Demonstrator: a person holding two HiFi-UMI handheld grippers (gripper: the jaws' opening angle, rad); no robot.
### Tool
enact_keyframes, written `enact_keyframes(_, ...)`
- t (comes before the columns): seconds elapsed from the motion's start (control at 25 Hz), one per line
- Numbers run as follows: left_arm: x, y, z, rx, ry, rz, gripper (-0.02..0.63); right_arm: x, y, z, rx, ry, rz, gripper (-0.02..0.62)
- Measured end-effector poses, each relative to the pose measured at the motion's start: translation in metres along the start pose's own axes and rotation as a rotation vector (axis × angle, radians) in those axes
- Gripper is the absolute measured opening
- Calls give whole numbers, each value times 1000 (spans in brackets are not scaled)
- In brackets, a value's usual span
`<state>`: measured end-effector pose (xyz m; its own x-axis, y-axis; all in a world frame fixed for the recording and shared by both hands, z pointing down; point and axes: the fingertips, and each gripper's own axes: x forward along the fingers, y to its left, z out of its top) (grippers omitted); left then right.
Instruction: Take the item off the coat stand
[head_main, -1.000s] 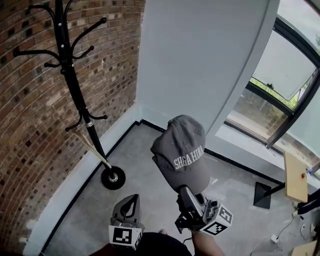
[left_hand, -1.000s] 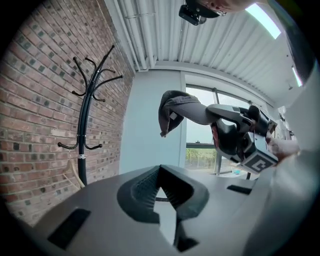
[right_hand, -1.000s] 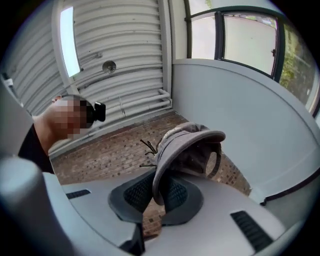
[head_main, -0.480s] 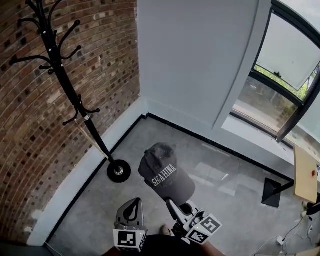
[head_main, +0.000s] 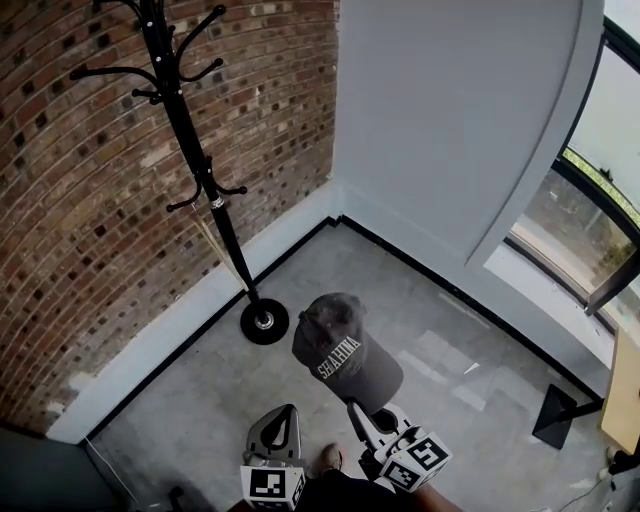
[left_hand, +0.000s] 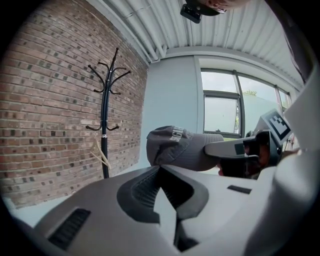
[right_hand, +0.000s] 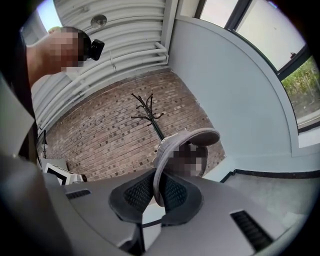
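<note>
The grey cap is held well apart from the coat stand, whose hooks are seen bare. The right claw is clamped on the thin edge of the brim; the left claw is closed on nothing. With so little pinched, the cap could be shaken loose onto the floor by a quick swing.

Floor ahead lay open. Stand stood left, close to brick wall, hooks jutting. Grey wall closed corner; table far right.
</note>
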<state>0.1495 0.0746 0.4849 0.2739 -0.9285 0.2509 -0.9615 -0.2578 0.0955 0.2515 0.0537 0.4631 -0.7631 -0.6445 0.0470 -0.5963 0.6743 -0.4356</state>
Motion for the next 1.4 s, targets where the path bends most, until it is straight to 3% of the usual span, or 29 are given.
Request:
enact_keyframes(0.32,-3,-15,-12,-1,14,-12,31,-16,1,-20,-1,43,-14,31)
enact_keyframes(0.56,1,-24,-5,38,29,-36,31,-27,1,-22,9,38,-29,30)
enact_keyframes(1.4,-1,-45,-5,58,30,-74,31,-48,-4,-15,-21,-13,-39,29)
